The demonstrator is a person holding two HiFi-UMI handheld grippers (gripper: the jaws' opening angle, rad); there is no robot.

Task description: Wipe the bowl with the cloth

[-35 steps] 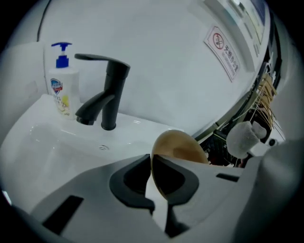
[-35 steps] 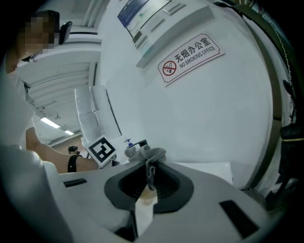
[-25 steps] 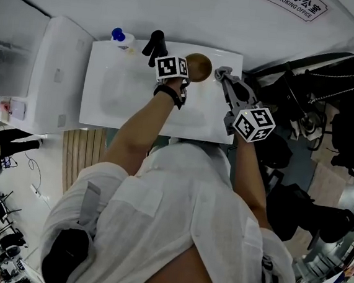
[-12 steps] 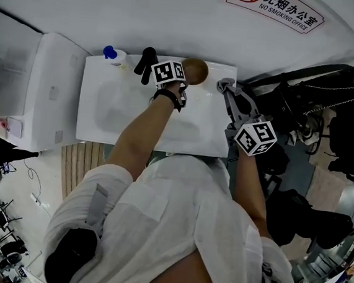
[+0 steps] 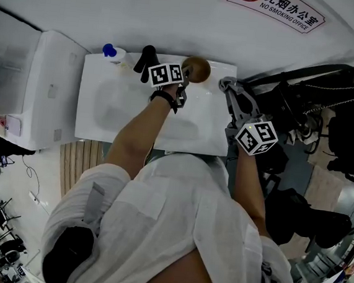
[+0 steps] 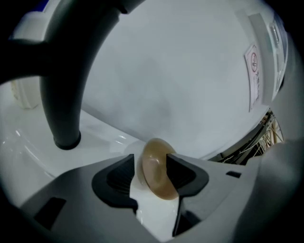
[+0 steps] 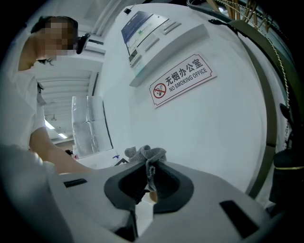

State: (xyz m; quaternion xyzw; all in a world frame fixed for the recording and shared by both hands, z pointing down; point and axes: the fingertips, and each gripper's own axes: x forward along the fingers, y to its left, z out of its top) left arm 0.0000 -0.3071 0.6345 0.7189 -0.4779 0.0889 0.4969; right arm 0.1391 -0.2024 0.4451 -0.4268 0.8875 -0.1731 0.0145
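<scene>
Bowl (image 5: 196,69), brown, rests on the sink (image 5: 102,74) rim, upper centre, loose between the left tool's (image 6: 150,165) jaws, which have just been opening. Right tool (image 7: 148,174), at its right, clamps the cloth (image 7: 145,154).

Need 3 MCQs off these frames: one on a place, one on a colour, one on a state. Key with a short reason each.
1. Where is the bowl?
A. on the back ledge of the sink, right of the faucet in the head view
B. down in the basin
C. on the floor

2. What colour is the bowl?
A. white
B. brown
C. blue

3. What state is the right gripper in?
A. open, empty
B. shut on the bowl
C. shut on the cloth

Key:
1 A: the head view shows it on the ledge beside the black faucet.
2 B: it is brown in the head and left gripper views.
3 C: its jaws pinch the grey cloth.
</scene>
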